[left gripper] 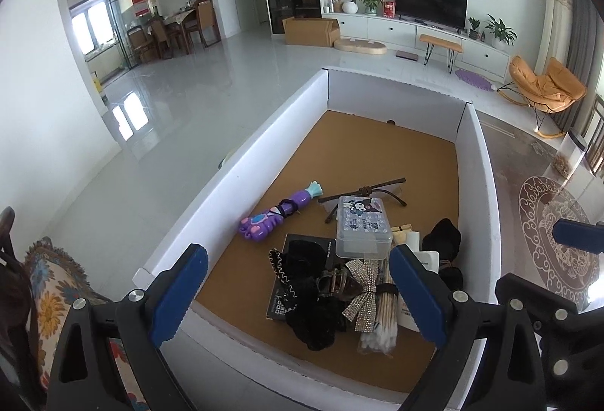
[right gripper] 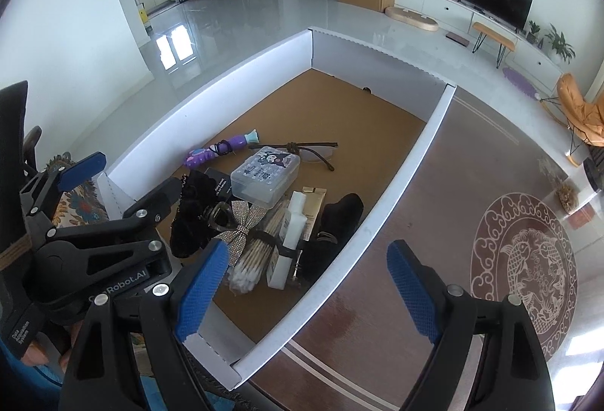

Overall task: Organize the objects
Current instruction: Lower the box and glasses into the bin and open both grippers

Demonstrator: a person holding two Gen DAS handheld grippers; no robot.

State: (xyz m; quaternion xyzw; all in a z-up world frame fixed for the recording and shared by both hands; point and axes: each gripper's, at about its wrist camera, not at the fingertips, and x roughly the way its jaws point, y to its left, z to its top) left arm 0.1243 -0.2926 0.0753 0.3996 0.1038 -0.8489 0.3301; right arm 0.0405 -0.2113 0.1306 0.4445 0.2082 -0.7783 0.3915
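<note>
A white-walled box (left gripper: 479, 161) with a brown floor holds a heap at its near end. A clear case (left gripper: 363, 226) with a cartoon sticker lies on top. Beside the case are a purple toy (left gripper: 277, 216), glasses (left gripper: 362, 192), black fabric (left gripper: 309, 282), a rhinestone bow (left gripper: 364, 292) and bundled swabs (left gripper: 379, 316). The left gripper (left gripper: 298, 297) and the right gripper (right gripper: 307, 290) hover, fingers wide, holding nothing.

White-walled box (left gripper: 479, 161) with tan floor; purple toy (left gripper: 277, 216); black scrunchie (left gripper: 309, 301); blue-padded grippers (left gripper: 298, 297).

Both tools L (left gripper: 298, 292) & R (right gripper: 309, 292) wide open
</note>
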